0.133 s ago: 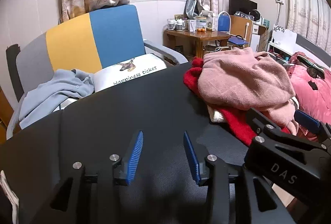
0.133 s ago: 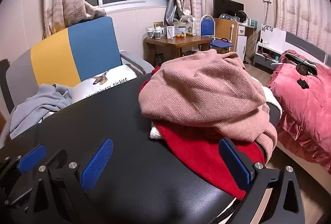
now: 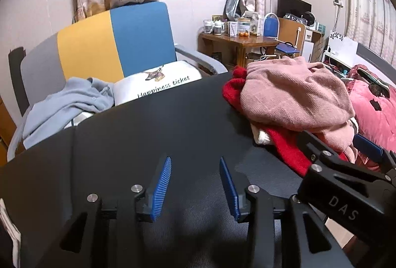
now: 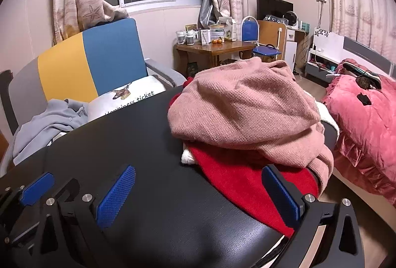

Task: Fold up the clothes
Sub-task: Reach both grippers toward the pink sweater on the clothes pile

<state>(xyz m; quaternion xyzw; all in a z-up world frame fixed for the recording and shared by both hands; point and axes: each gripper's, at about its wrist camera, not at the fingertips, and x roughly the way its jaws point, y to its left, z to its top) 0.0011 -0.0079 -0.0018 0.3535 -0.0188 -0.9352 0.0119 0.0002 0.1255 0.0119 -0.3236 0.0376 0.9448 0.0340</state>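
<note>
At nine o'clock in our left wrist view we see a rumpled pale grey-blue garment [image 3: 61, 114] slumped on the grey, yellow and blue upholstered armchair [image 3: 111, 45], beside a white printed cushion [image 3: 158, 87]. At six o'clock our left gripper [image 3: 195, 183] hovers over the bare black leather-like tabletop [image 3: 160, 134], its blue ribbed fingers parted and pinching nothing. Moving toward two o'clock, the heap waits on the table: a pink waffle-knit sweater [image 3: 294, 99] bunched on top of a red knitted garment [image 3: 287, 151], with a scrap of cream fabric [image 3: 262, 136] peeking out below. In the right wrist view our right gripper [image 4: 198, 193] is spread wide at six o'clock, empty, its far finger just beside the red knit's edge. We judge folding hardly begun: nothing lies flat or folded on the table, and the whole pile is left to do.
</note>
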